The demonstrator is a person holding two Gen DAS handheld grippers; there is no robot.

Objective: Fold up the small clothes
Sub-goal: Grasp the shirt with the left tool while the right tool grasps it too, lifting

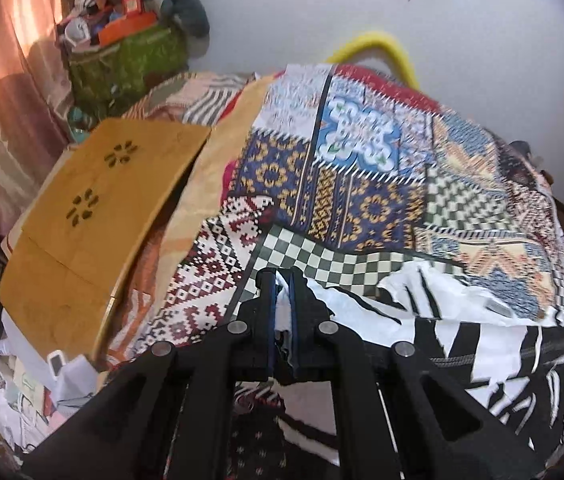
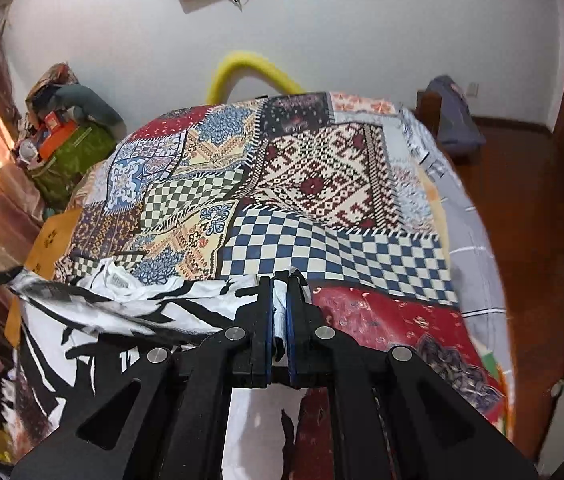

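Jaws of both the left gripper (image 1: pixel 282 280) and right gripper (image 2: pixel 280 280) clenched on one black-and-white garment (image 1: pixel 461 344), one edge each. Garment spread at 6 o'clock on one patchwork-covered bed (image 2: pixel 321 176); one wooden board (image 1: pixel 94 208) at 9 o'clock.

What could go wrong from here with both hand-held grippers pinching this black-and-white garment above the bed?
1. The left hand-held gripper and right hand-held gripper each clamp only a thin bunched edge of the black-and-white patterned cloth garment; a tug could slip it free.
2. The garment sags crumpled between them, so it may land wrinkled on the patchwork-print bedspread.
3. The tan wooden board lies close on the left and could snag a swinging edge.
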